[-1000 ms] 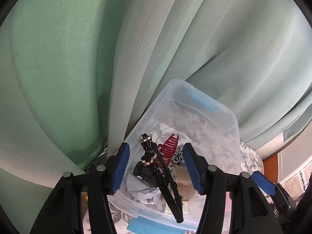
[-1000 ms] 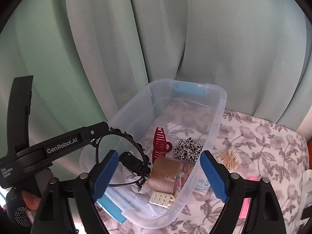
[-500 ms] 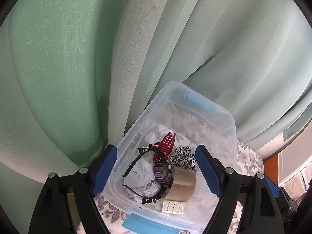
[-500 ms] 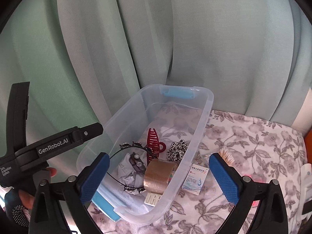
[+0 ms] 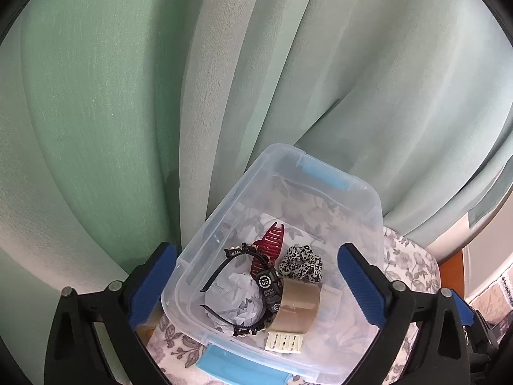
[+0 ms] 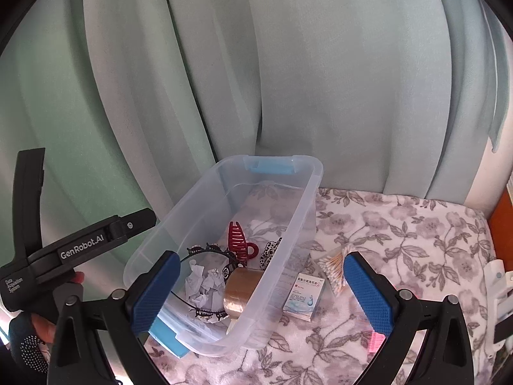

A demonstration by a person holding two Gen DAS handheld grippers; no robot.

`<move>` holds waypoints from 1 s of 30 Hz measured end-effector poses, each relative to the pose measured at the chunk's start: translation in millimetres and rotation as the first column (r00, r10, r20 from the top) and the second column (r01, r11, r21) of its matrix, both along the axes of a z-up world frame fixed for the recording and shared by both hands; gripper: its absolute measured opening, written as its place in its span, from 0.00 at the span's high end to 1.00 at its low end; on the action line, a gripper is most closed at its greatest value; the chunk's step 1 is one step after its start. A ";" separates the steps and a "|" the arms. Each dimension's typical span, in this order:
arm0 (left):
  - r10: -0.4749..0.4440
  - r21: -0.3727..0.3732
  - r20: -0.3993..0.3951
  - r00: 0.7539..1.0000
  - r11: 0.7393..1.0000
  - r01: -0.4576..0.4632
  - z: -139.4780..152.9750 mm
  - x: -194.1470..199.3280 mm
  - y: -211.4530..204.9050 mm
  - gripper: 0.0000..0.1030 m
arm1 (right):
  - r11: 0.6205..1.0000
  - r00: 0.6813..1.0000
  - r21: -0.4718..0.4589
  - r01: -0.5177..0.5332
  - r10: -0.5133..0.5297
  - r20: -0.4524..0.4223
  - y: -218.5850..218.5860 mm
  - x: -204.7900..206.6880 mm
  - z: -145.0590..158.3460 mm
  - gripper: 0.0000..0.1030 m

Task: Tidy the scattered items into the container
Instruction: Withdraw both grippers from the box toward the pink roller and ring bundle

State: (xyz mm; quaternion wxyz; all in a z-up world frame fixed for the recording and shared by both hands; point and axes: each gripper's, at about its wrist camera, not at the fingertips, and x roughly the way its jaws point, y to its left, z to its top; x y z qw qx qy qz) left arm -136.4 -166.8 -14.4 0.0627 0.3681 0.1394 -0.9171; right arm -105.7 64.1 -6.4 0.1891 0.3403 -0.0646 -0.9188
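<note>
A second ago the black headband (image 5: 224, 288) stood pinched upright between the left gripper's (image 5: 256, 285) pads; now it lies loose in the clear plastic container (image 5: 368, 199), curled round the crumpled paper (image 5: 237, 295), and that gripper's jaws are opening wide with nothing between them. The right gripper (image 6: 261, 292) has drawn back from the container as well, so more of the floral cloth (image 6: 400, 224) shows; its jaws stand fully apart and empty.

So a good part is done. In the container sit the headband, a dark red claw clip (image 5: 267, 250), a leopard-print scrunchie (image 5: 301, 263), a roll of brown tape (image 5: 298, 304), a black round tag marked CS (image 5: 269, 285), the paper, and a cream comb clip (image 5: 283, 341) at the near end.

What is left lies on the cloth, to the right of the container. A small white and blue medicine box (image 6: 304, 293) rests just beside its wall, and a bundle of cotton swabs (image 6: 335, 263) is near that. Something pink (image 6: 376, 341) peeks out behind the right gripper's finger, too hidden for me to name. There is white stuff at the far right edge too, perhaps not part of the job. I'd call it well past halfway, with the box the likeliest next pick for the right hand.
</note>
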 end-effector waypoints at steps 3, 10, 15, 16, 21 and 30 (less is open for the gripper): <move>-0.010 -0.017 -0.010 1.000 1.000 0.010 4.0 3.1 6.4 0.00 | 1.000 1.000 0.005 0.020 -0.020 -0.020 8.2 4.7 2.0 0.00; -0.045 -0.065 -0.051 0.998 0.997 0.042 15.7 10.4 28.4 0.00 | 0.998 0.997 -0.001 0.057 -0.057 -0.054 28.1 14.2 3.3 0.00; -0.078 -0.085 -0.080 0.994 0.994 0.071 22.9 15.1 46.5 0.00 | 0.995 0.992 -0.035 0.093 -0.095 -0.082 49.1 22.4 3.9 0.00; -0.081 -0.089 -0.082 0.993 0.993 0.074 23.8 15.9 50.3 0.00 | 0.994 0.991 -0.042 0.103 -0.106 -0.087 53.8 23.7 4.0 0.00; -0.108 -0.078 -0.103 0.989 0.992 0.101 29.0 19.3 66.4 0.00 | 0.986 0.981 -0.060 0.153 -0.159 -0.110 76.4 31.1 5.1 0.00; -0.185 -0.132 -0.094 0.978 0.976 0.171 30.1 20.9 109.1 0.00 | 0.964 0.962 -0.129 0.234 -0.249 -0.109 121.1 44.6 0.3 0.00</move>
